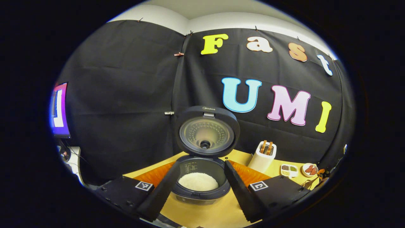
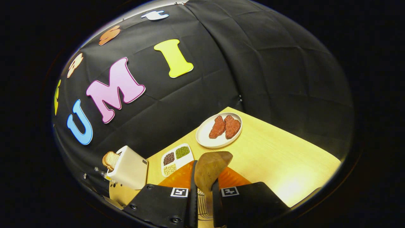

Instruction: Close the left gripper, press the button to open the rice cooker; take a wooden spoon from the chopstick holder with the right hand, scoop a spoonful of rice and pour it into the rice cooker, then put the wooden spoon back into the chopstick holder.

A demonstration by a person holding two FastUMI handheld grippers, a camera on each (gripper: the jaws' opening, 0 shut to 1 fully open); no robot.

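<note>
The rice cooker (image 1: 202,190) stands on the table just ahead of my left gripper (image 1: 201,193). Its lid (image 1: 206,133) is raised upright and white rice (image 1: 198,181) lies in the inner pot. The left gripper is open, with one finger on each side of the pot and nothing between them. My right gripper (image 2: 205,185) is shut on the wooden spoon (image 2: 210,167), whose bowl sticks up past the fingertips. Under the spoon, between the fingers, I see the wire mesh of the chopstick holder (image 2: 202,204).
A white toaster (image 1: 262,157) (image 2: 128,171) with bread stands right of the cooker. Beyond it lie a divided dish of beans (image 1: 289,170) (image 2: 177,157) and a plate with meat (image 1: 309,169) (image 2: 219,130). An orange mat (image 1: 158,175) (image 2: 178,179) covers part of the wooden table (image 2: 278,158).
</note>
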